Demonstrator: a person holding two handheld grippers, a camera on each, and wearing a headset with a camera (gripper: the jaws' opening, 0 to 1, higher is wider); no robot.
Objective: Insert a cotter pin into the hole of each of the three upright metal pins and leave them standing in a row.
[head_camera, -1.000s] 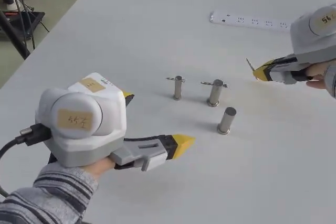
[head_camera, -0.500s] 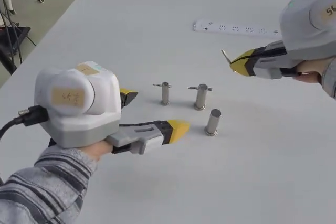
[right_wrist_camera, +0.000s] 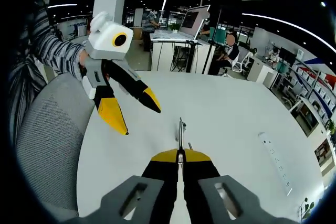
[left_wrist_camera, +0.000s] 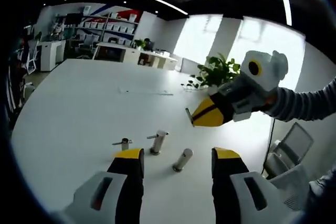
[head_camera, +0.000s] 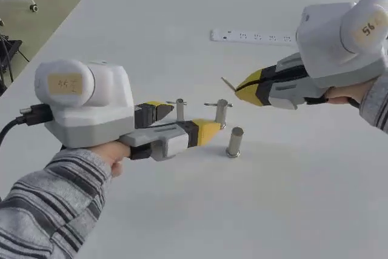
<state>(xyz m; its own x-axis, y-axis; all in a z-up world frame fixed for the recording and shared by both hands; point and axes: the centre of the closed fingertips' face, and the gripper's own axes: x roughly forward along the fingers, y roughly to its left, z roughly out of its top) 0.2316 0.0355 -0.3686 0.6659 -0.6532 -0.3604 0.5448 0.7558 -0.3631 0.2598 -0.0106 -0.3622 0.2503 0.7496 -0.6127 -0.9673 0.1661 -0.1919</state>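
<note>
Head view, cotter pin (head_camera: 228, 83) in right gripper (head_camera: 240, 89)

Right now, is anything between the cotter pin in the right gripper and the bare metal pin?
Nothing visible: open air lies between the cotter pin in the right gripper and the bare metal pin. The open left gripper sits beside it.

A white table (head_camera: 182, 210) carries three upright metal pins (head_camera: 222, 113) and a white power strip (head_camera: 254, 36).
</note>
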